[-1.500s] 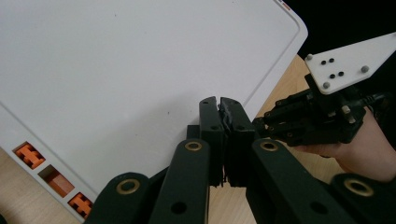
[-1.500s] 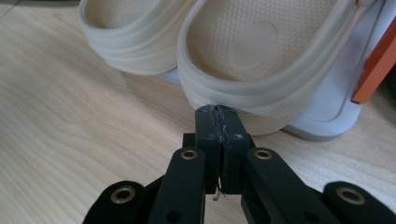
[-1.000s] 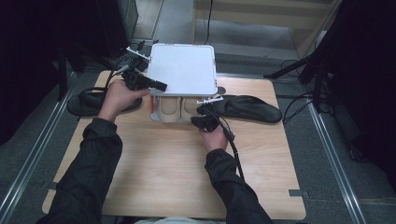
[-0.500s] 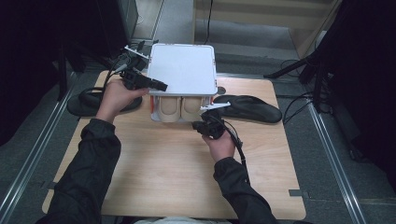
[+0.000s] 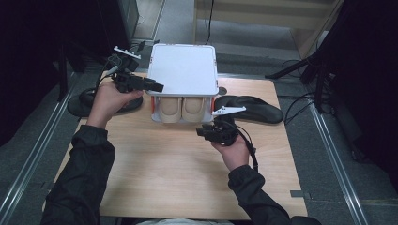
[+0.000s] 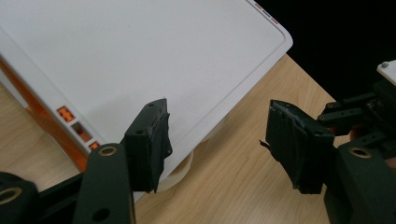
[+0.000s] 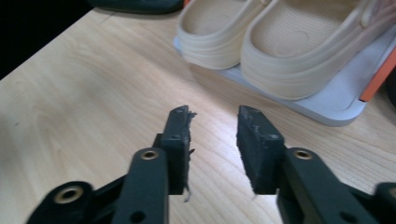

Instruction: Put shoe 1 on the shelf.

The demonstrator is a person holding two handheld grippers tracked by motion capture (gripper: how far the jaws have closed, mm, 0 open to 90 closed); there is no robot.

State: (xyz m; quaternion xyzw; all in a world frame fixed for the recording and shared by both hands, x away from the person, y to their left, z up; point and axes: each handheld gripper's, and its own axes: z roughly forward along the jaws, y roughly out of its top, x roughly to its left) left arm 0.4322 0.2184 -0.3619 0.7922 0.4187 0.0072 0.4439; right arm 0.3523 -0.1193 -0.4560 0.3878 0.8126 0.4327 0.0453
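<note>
A white shoe rack (image 5: 184,69) with orange posts stands at the table's far middle. On its lower shelf sits a pair of cream clogs (image 5: 182,108). My left gripper (image 5: 157,86) hovers at the front left corner of the rack's top (image 6: 140,51). Its jaws have just been opening and stand wide, holding nothing. My right gripper (image 5: 202,132) is above the table in front of the rack, to the right. Its jaws have just been opening too, with only bare wood between them. The right gripper (image 7: 214,126) faces the clogs (image 7: 280,51) and the shelf's edge (image 7: 336,109).
A black slipper (image 5: 253,108) lies on the table to the right of the rack. Another black slipper (image 5: 89,101) lies at the left edge, partly behind my left hand. The wooden table (image 5: 169,173) stretches toward me, with dark floor and cables around it.
Both pairs of jaws have opened. My right gripper has drawn back from the rack toward me. My left gripper has shifted slightly at the rack's corner.
</note>
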